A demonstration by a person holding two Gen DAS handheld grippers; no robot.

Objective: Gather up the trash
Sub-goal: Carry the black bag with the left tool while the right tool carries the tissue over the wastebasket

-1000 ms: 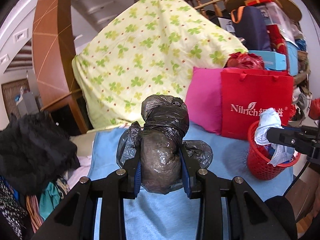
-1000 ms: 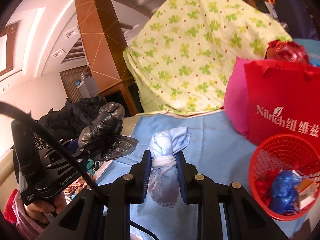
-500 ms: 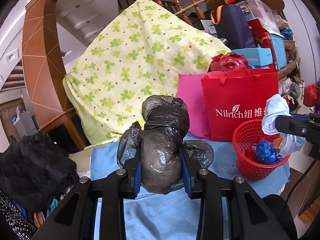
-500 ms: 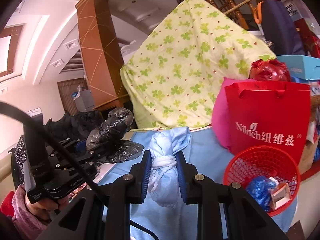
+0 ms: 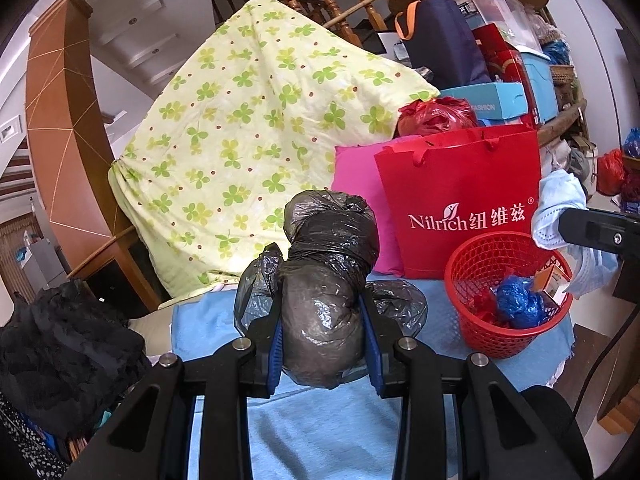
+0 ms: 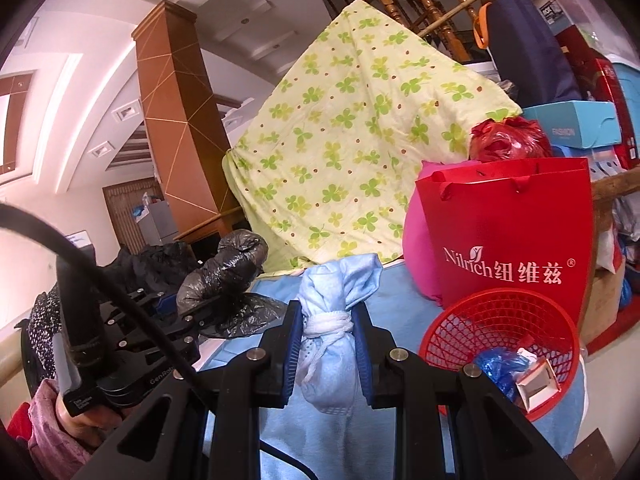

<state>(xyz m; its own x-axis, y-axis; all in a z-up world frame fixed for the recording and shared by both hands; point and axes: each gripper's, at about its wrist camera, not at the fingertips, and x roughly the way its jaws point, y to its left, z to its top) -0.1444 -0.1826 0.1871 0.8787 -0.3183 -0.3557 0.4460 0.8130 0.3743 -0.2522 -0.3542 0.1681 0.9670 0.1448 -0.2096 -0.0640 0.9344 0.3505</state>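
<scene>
The left gripper (image 5: 324, 344) pinches a knotted black trash bag (image 5: 326, 300) between its jaws, above the blue-covered desk (image 5: 320, 432). The right gripper (image 6: 327, 354) clamps its jaws on a tied light-blue cloth bundle (image 6: 334, 320), beside the red mesh basket (image 6: 500, 312). Behind the basket stands a red paper bag (image 6: 508, 236) printed "Nilrich" with Chinese characters; a blue box (image 6: 572, 124) reads "FASHION".

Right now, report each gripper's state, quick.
Left gripper: shut on the black trash bag.
Right gripper: shut on the tied light blue bundle.
</scene>
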